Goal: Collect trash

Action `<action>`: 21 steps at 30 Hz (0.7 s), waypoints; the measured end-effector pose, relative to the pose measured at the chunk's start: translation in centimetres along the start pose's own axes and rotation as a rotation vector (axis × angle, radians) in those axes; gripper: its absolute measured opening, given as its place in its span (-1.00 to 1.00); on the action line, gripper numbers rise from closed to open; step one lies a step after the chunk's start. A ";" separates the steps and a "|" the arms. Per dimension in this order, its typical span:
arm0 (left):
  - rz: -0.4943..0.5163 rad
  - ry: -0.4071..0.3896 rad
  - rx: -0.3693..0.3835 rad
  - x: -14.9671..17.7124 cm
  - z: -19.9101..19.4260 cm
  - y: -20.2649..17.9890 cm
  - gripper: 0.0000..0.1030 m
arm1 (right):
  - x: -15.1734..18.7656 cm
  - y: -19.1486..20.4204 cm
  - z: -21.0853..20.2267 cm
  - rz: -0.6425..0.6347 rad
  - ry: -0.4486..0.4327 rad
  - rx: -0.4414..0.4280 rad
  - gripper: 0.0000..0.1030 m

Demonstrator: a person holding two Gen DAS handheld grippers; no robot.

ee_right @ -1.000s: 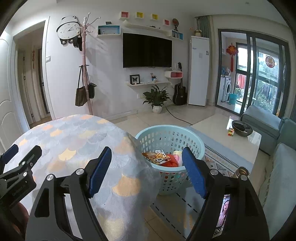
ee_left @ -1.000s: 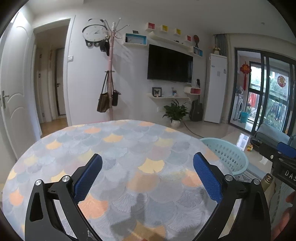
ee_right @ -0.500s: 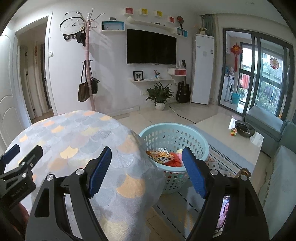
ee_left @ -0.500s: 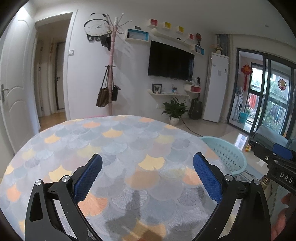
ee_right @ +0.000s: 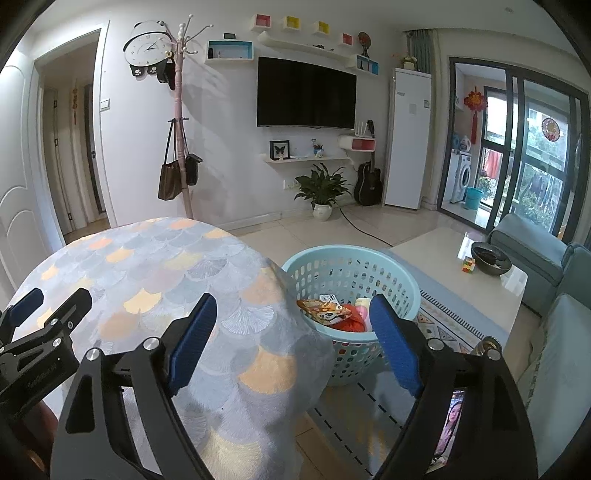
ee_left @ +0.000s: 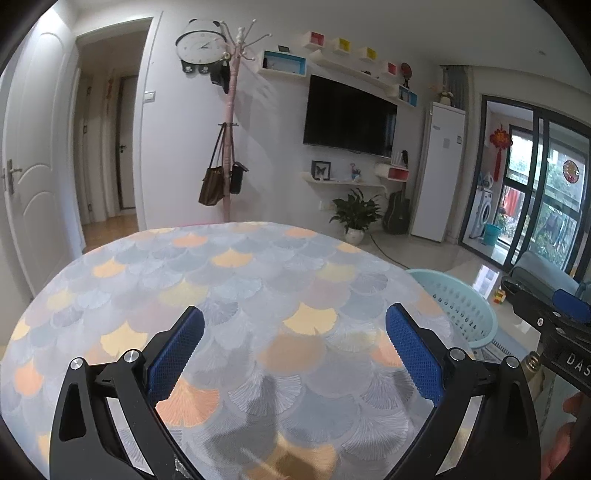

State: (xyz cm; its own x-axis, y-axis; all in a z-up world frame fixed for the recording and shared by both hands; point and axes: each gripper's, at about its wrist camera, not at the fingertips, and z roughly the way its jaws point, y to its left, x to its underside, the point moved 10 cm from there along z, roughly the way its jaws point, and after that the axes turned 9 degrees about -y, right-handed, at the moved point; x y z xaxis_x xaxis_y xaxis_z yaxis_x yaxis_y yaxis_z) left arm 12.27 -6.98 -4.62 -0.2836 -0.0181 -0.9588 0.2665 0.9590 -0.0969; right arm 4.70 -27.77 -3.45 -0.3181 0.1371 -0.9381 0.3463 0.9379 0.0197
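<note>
Round table [ee_left: 236,280] under scale-patterned cloth [ee_right: 177,280]; floor [ee_right: 332,236] — basket [ee_right: 402,280] on it.

A white wall [ee_right: 229,122] carries a black flat-screen television [ee_right: 306,94], a round white panda-shaped clock [ee_right: 147,46] and small coloured box shelves [ee_right: 291,22]. A pink coat stand [ee_right: 181,122] holds a brown handbag [ee_right: 168,181]. A green potted plant [ee_right: 321,192] and a black guitar [ee_right: 369,181] stand on the pale tiled floor [ee_right: 369,229]. Daylight enters through dark-framed glass doors [ee_right: 517,155] beside a grey-blue sofa [ee_right: 528,243].
</note>
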 end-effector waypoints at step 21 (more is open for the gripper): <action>0.001 -0.001 -0.001 0.0 0.0 0.0 0.85 | 0.6 -0.1 0.4 0.011 0.019 -0.013 0.56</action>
State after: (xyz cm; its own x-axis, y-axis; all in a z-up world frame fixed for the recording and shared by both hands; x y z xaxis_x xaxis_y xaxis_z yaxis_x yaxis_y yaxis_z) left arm 12.28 -6.95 -4.57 -0.2828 -0.0175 -0.9590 0.2661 0.9592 -0.0959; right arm 4.85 -27.91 -4.11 -0.3312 0.1537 -0.9310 0.3384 0.9403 0.0349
